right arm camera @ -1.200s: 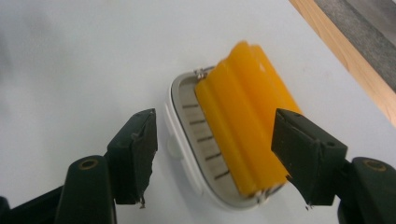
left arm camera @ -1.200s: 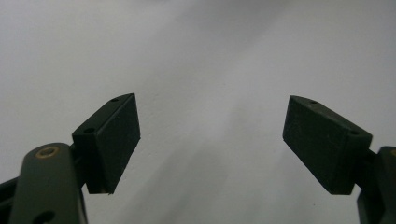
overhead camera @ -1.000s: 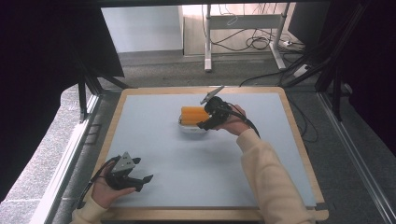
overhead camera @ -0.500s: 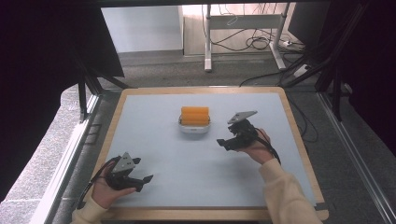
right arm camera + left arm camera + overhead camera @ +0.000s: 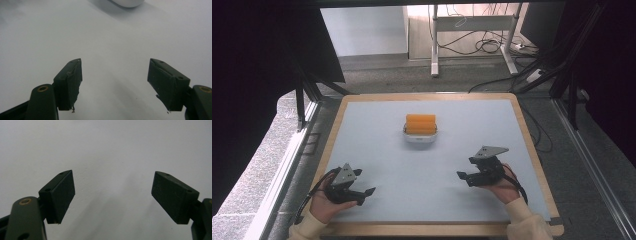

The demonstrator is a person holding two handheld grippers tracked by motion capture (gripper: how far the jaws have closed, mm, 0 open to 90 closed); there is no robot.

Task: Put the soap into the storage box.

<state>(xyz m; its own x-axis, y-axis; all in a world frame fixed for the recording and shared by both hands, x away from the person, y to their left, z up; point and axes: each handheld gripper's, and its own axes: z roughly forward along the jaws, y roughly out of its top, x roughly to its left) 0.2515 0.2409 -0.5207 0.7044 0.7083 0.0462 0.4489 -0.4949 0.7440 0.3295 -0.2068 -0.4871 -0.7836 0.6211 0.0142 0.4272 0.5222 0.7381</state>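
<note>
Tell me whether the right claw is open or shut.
Open. In the right gripper view, the right claw has its two black jaws spread wide apart, with only bare table between them and nothing gripped.

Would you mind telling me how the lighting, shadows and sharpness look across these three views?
High view: evenly lit pale blue table mat, dark surroundings, orange block sharp. Left gripper view: soft shadows under the open jaws, dim corners. Right gripper view: white dish cut off at the top edge, slightly soft.

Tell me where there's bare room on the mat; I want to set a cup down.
Bare mat lies left and right of the white dish holding the orange block, and between the left tool and right tool. Only the near corners by the hands are crowded.
</note>
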